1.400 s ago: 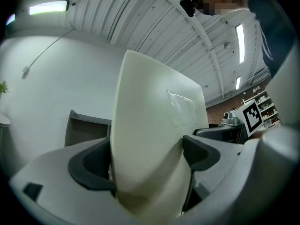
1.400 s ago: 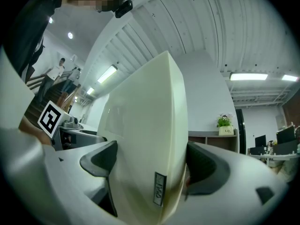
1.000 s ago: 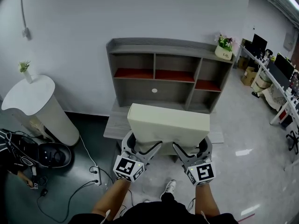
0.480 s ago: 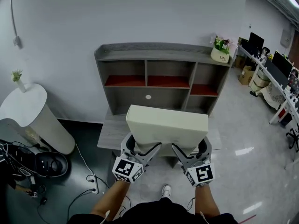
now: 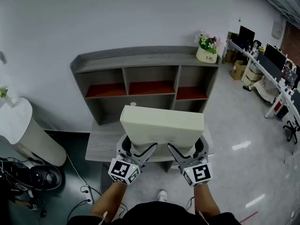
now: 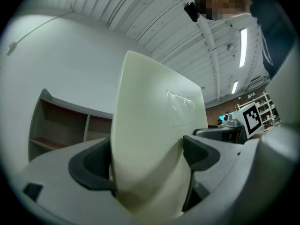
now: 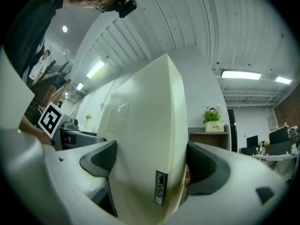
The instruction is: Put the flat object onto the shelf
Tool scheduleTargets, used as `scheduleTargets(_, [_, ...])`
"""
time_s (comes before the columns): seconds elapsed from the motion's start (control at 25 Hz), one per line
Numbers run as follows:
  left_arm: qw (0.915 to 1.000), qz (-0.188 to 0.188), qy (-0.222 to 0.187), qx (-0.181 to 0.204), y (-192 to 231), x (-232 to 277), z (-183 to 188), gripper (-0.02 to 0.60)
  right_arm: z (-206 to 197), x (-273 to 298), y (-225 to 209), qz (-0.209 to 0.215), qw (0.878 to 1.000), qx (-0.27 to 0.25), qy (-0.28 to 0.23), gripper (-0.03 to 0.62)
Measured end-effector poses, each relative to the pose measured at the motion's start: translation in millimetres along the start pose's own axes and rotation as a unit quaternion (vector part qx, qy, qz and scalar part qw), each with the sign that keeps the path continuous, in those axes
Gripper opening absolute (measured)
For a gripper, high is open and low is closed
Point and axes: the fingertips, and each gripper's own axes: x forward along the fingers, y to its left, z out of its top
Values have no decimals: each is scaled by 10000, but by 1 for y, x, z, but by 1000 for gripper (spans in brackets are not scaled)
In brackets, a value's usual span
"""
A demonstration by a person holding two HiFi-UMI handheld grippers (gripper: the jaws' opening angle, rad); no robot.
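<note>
The cream flat pad [image 5: 161,124] is held in the air by its near lower edge. The left gripper [image 5: 137,150] is clamped on its left part and the right gripper [image 5: 183,152] on its right, each pair of jaws pressed against the pad's two faces. Its long axis is laid crosswise, parallel to the front of the grey shelf [image 5: 140,58], which stands straight ahead beyond it (the lower ledge [image 5: 101,142] is closest). Neither gripper is judged nearer, so an even forward carry by both is called for.
</note>
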Motion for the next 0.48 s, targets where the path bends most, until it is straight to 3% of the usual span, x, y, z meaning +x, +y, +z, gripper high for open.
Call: scheduleTargets(0.48, [10000,47,-70,54,-3,81,2,466,-1,31,-77,261,9994,-144,-172,445])
